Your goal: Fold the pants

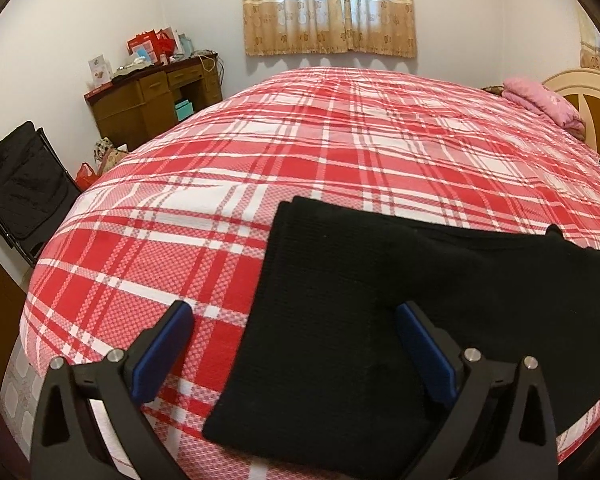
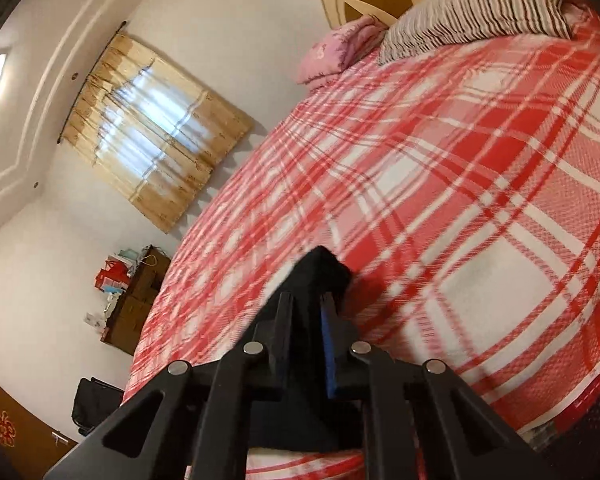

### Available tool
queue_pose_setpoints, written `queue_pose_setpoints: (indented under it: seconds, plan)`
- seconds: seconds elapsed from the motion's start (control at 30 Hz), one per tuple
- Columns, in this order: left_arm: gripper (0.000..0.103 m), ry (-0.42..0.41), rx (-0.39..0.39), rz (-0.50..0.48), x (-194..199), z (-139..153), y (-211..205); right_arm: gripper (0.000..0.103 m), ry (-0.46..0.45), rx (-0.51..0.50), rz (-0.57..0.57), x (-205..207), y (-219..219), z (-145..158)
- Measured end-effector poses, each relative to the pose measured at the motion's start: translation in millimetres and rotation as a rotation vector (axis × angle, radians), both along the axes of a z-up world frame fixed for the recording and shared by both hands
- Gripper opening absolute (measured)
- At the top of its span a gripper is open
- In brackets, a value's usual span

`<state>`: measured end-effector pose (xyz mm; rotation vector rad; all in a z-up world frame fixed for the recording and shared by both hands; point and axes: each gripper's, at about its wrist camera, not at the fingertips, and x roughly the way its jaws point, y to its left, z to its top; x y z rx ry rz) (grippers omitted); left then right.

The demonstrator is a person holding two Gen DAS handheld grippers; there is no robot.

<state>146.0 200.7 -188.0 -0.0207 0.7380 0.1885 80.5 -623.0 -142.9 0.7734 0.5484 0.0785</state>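
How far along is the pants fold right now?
Done: the black pants lie on the plaid bed as a broad, already doubled-looking panel. In hand: the right tongs are shut on a black fabric edge; the left tongs are open over the near end, gripping nothing. Left: the left grip, then carrying the fold over.

black fingers (image 1: 172, 332) with blue pads, silver screws.

Black knit pants (image 1: 340, 320) lie flat, apparently folded, at the near edge of the plaid bed (image 1: 300, 140).
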Motion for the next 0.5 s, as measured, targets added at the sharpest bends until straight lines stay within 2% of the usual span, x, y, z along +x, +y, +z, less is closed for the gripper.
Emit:
queue_pose_setpoints:
  seconds: [0.23, 0.5]
  plan:
    - [0.103, -0.011, 0.001, -0.001, -2, -1, 0, 0.012, -0.057, -0.019, 0.035, -5, 38, 37]
    - [0.103, -0.022, 0.002, 0.001, -3, -1, -1, 0.012, -0.134, 0.010, 0.098, -2, 78, 69]
